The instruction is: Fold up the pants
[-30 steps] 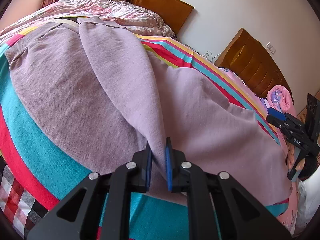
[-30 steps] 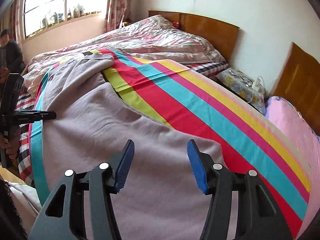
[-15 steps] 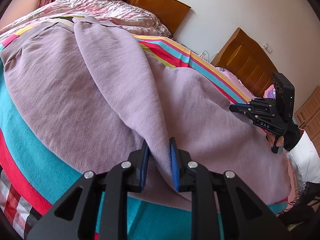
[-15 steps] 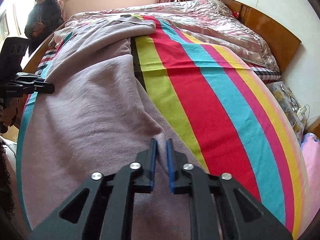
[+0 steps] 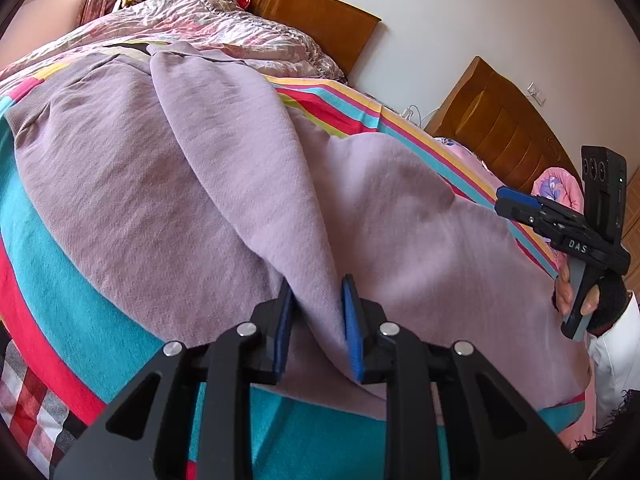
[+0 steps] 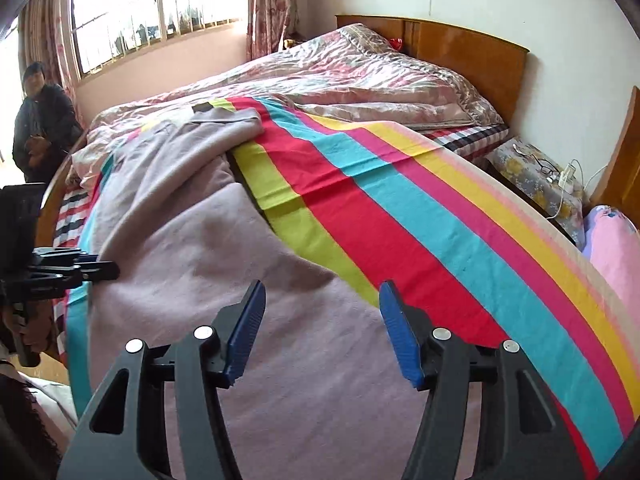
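The pants (image 5: pixel 248 184), a lilac pair of soft knit fabric, lie spread along the striped sheet (image 6: pixel 420 240) that covers the bed. The waistband end lies toward the headboard (image 5: pixel 320 16), close to the pink quilt (image 6: pixel 360 76). One leg is laid over the other, forming a raised fold that runs down the pants from the headboard end.

Left gripper (image 5: pixel 316 320): the jaws are opening. The raised fold of the pants sits between the blue pads (image 5: pixel 352 320). The fabric touches both pads, but the gap is widening and the cloth hangs loosely rather than pinched flat.

Right gripper (image 6: pixel 322 328): the jaws are opening and stand well apart. No fabric is between them. The gripper hovers above the pants, on the side away from the headboard, near the edge where the pants meet the green stripe of the sheet. In the left wrist view the same gripper appears at the far side of the pants, held by a hand (image 5: pixel 580 300) in a dark fingerless glove.

A person (image 6: pixel 40 128) in a dark coat stands beside the bed, below the window (image 6: pixel 160 12). A nightstand (image 6: pixel 536 176) with glasses and a cable stands next to the headboard.
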